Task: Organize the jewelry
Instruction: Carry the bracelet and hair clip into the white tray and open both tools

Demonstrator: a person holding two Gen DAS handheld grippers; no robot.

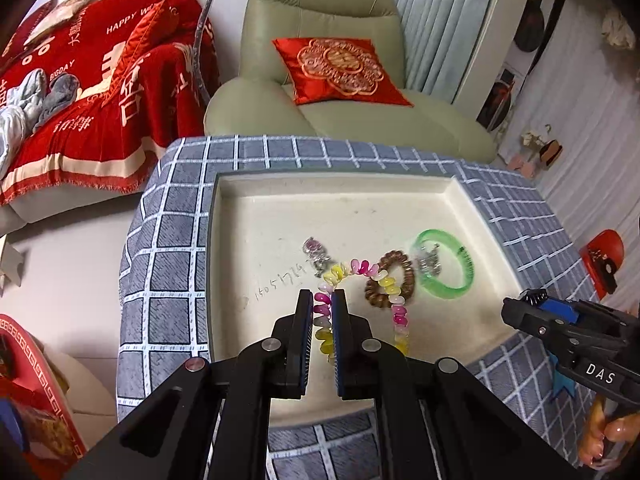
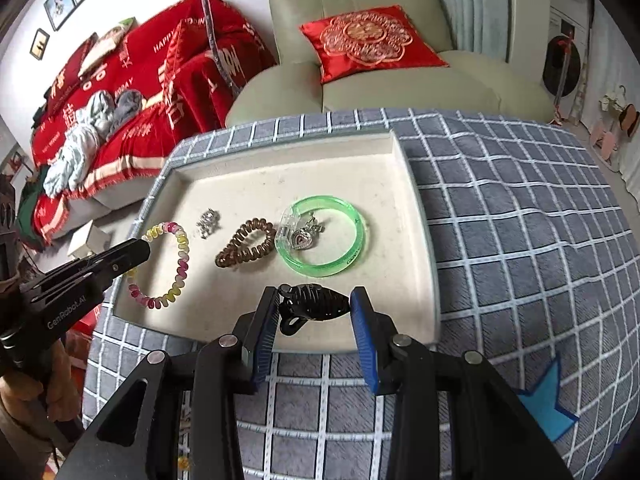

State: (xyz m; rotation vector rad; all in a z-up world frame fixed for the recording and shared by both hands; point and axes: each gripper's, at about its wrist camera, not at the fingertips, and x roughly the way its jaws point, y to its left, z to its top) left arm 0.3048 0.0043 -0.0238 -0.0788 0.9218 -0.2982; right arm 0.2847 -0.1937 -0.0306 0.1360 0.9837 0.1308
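A cream tray [image 1: 256, 216] [image 2: 416, 240] lies on the checked cloth. My left gripper [image 1: 322, 298] is shut on a pink-and-yellow spiral hair tie [image 1: 362, 270] [image 2: 180, 252] at the loop's left side. My right gripper [image 2: 314, 306] is shut on a black hair claw [image 2: 316, 306], held over the tray's near edge. In the tray lie a brown spiral hair tie [image 1: 394, 280] [image 2: 248, 246], a green bangle [image 1: 460, 270] [image 2: 344, 256], a clear clip with a heart pendant [image 2: 298, 232] inside the bangle, and a small silver charm [image 1: 316, 254] [image 2: 208, 222].
A grey-blue checked cloth [image 2: 520, 240] covers the table. A green armchair [image 1: 344, 92] with a red cushion stands behind it. A red blanket [image 1: 100, 92] covers a sofa at the left. A blue paper star [image 2: 550, 400] lies on the cloth at the right.
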